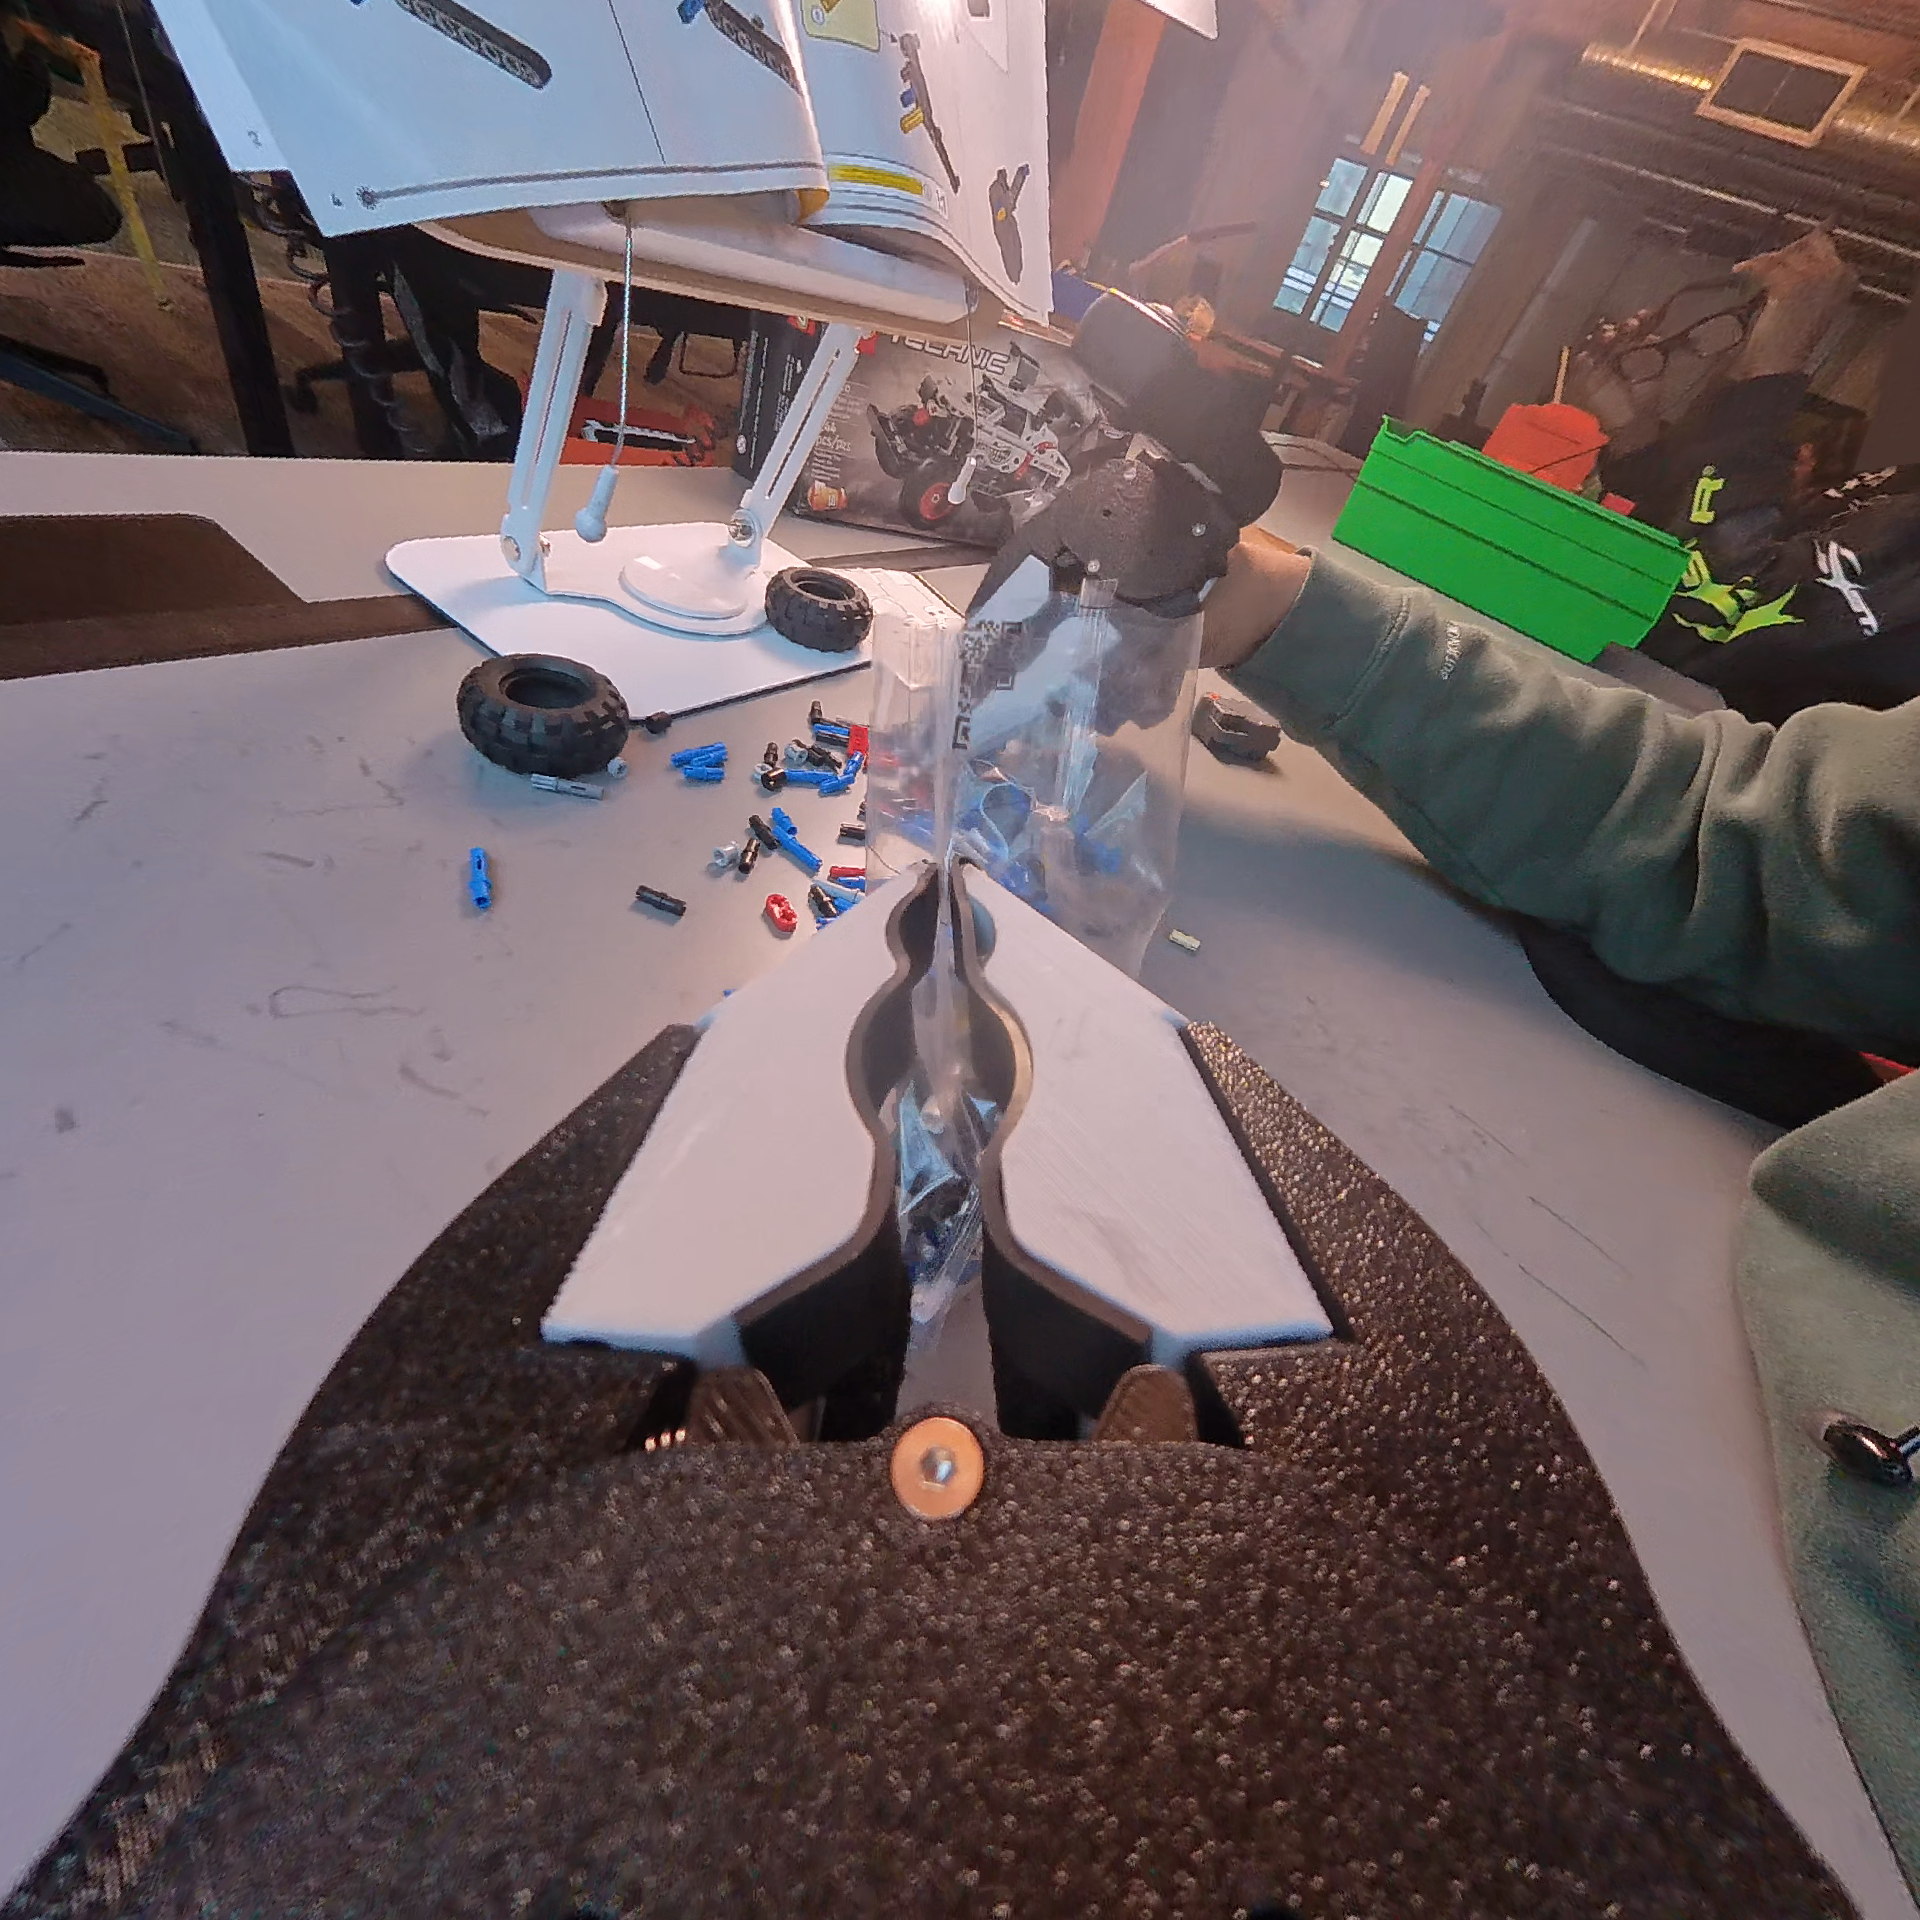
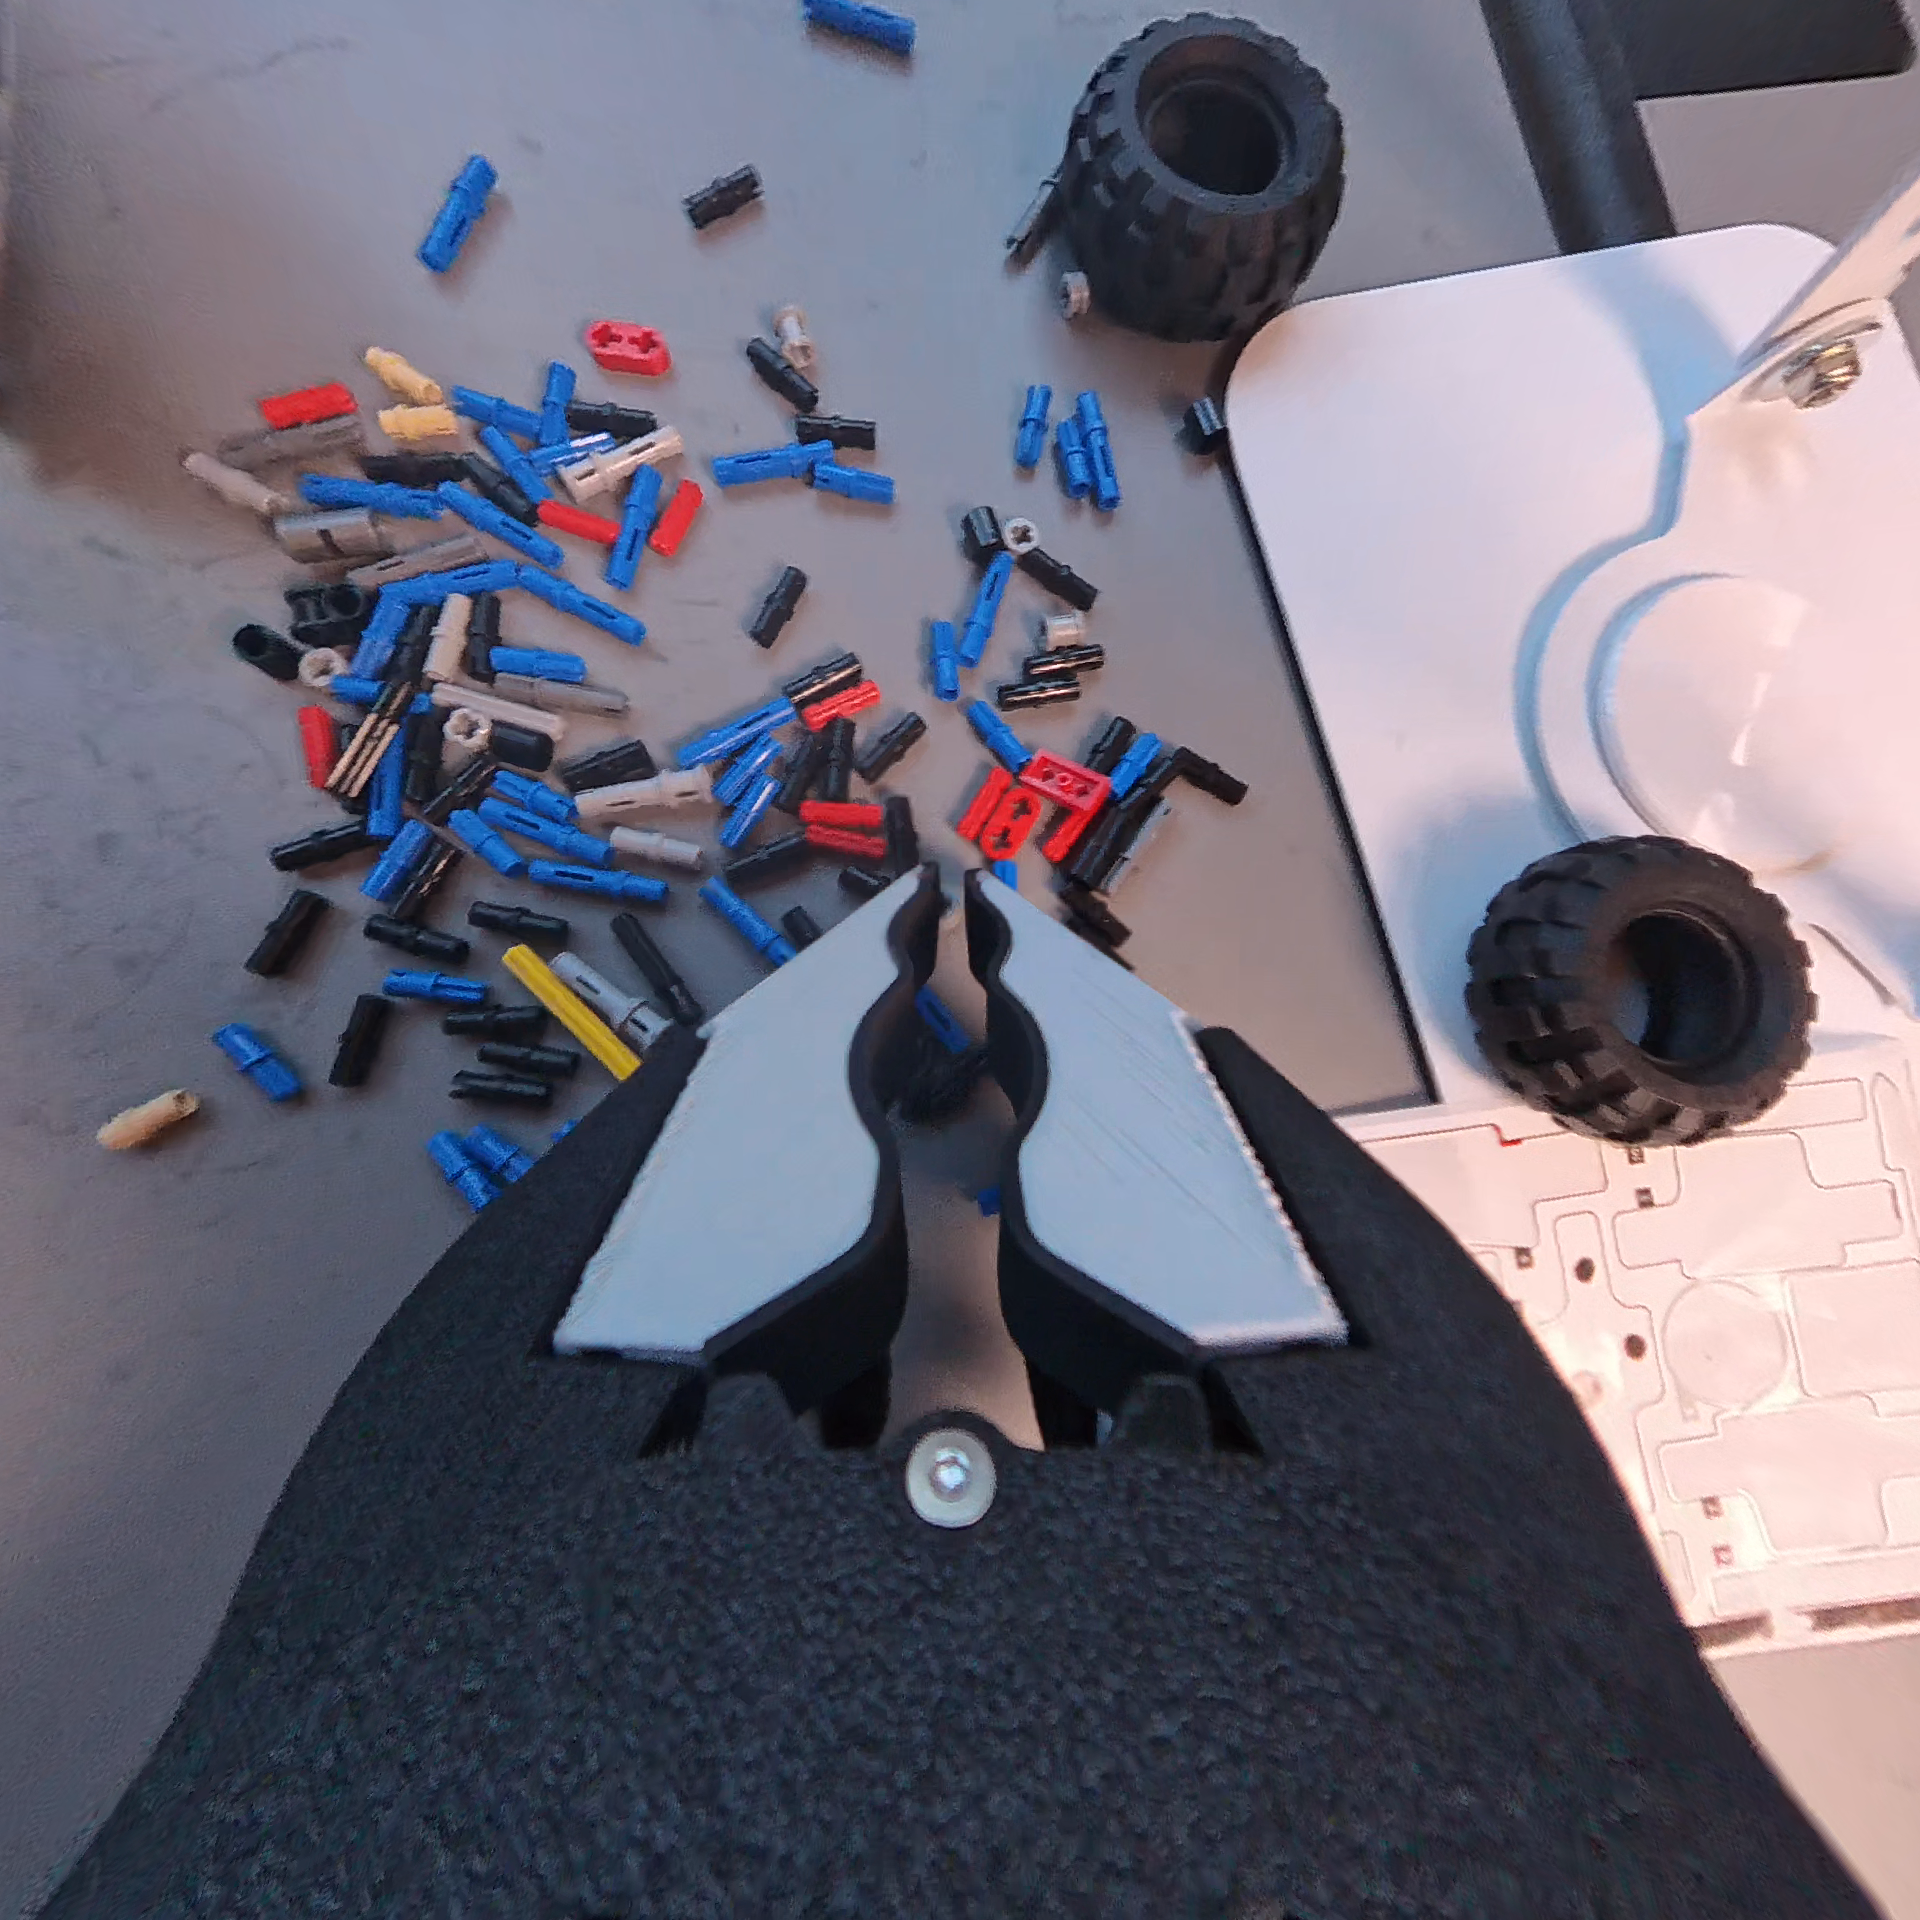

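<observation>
My left gripper has its fingers pressed together on a clear plastic bag of small blue and grey pieces; the film runs down through the gap between them, and part of the bag bunches in the hollow behind the tips. The bag stands up from the tips toward twelve o'clock. At its top edge, around one o'clock in the left wrist view, my right gripper sits against the bag, but I cannot tell from there whether it is pinching the plastic. A hand in a green sleeve carries it.

In the right wrist view, my right gripper shows a narrow slit between its tips, with nothing clearly caught there. Something dark sits in the hollow farther back, which I cannot make out. It points down over a scatter of loose pins, blue, black, red, grey and tan, spread on the grey table from about nine to twelve o'clock. A yellow axle lies at nine o'clock, near the left finger.

One black tyre lies at one o'clock beside the white stand base; a second tyre rests on that base at three o'clock. A pale sheet lies at four o'clock.

Farther off in the left wrist view, an open instruction booklet sits on the stand at eleven o'clock, a toy box behind it, a green bin at two o'clock.
</observation>
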`<state>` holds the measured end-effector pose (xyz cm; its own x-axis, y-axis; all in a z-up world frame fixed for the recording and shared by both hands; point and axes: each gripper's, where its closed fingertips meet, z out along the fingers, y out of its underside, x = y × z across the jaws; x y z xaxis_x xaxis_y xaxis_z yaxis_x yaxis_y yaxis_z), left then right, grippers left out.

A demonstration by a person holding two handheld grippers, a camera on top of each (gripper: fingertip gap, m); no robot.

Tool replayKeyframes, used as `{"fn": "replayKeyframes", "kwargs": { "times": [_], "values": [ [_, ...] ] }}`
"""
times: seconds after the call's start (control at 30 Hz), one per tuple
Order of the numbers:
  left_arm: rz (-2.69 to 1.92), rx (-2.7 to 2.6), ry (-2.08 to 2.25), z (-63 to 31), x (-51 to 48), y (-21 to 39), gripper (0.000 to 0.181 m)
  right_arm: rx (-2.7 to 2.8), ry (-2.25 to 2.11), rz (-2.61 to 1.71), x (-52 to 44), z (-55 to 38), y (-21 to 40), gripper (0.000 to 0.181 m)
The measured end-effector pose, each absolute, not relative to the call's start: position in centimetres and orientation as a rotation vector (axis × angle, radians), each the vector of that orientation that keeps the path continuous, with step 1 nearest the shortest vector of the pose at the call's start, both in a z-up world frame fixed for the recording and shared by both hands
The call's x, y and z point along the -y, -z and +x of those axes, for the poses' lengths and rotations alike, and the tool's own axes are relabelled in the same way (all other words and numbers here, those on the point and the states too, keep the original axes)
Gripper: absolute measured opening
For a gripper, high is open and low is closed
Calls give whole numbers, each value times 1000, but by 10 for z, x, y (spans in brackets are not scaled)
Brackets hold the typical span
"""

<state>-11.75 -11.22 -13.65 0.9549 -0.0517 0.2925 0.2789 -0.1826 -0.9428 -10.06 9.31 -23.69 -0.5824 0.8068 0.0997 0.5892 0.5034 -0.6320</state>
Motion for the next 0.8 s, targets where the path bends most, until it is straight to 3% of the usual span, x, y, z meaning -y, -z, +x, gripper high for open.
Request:
{"fn": "replayKeyframes", "kwargs": {
  "times": [0.23, 0.8],
  "values": [
    [-1723, 172, 294, -119, 114, 134, 1, 2292, -780, -1208, -122, -93, 219, 17],
    [-1730, 179, 300, -120, 113, 137, 1, 2351, -690, -1166, -122, -93, 238, 10]
  ]
}}
